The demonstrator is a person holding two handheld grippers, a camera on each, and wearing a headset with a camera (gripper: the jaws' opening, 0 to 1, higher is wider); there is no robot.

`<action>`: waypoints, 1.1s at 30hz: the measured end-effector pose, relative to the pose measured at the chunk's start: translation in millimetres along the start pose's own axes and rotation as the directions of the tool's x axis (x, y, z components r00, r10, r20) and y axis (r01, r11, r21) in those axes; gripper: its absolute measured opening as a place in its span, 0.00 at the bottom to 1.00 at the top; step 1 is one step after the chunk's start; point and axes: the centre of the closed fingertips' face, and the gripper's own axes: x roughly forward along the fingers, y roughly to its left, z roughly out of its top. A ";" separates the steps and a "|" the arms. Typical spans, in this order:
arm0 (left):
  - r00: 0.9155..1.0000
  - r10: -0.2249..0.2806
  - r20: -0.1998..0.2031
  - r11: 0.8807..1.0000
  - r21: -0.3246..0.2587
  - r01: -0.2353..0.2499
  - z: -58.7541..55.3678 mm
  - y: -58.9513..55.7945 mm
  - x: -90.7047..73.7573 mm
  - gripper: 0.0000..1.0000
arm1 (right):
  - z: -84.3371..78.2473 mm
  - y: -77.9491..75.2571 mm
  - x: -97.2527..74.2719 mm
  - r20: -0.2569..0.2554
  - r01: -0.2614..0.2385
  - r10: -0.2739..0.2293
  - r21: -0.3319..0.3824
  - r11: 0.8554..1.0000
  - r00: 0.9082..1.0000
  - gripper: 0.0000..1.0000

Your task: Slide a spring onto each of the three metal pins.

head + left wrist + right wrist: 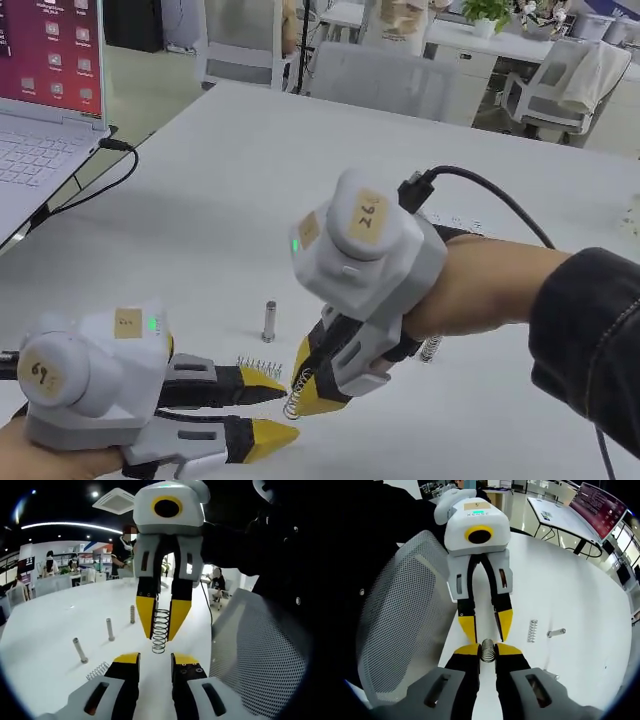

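**Spring pinched in your right gripper, wide table ahead**

You are working close to the edge of the white table (pixel 250 180). In both gripper views a mesh chair (pixel 260 650) is sitting just past that edge. Bare surface is stretching away ahead of you. A laptop (pixel 40 90) is sitting at the far left, well apart from the work.

Your right gripper (pixel 308 382) is gripping a spring (pixel 292 398) between its yellow tips, jaws drawn narrow on the coils. The spring's lower end is hanging past the tips, clear of the table.

Your left gripper (pixel 270 408) is pointing at those tips from just beside them. Its jaws are parted with nothing between them.

The three metal pins (pixel 109 629) are standing upright in a row, near the held spring but not touching it. A loose spring (pixel 260 365) is lying flat between the nearest pin and your left gripper. A second loose spring (pixel 430 348) is lying beside your right hand (pixel 470 290).
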 end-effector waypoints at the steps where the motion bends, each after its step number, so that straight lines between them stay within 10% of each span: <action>1: 1.000 0.003 -0.001 1.000 -0.002 -0.003 -0.4 0.6 0.1 0.20 | -0.9 -0.8 -1.2 0.001 0.003 -0.003 0.004 1.000 1.000 0.09; 33: 0.993 0.115 0.040 0.993 -0.035 -0.114 -7.2 22.5 -8.2 0.76 | -43.1 -39.1 -46.7 -0.044 0.130 -0.126 0.095 0.987 0.991 0.09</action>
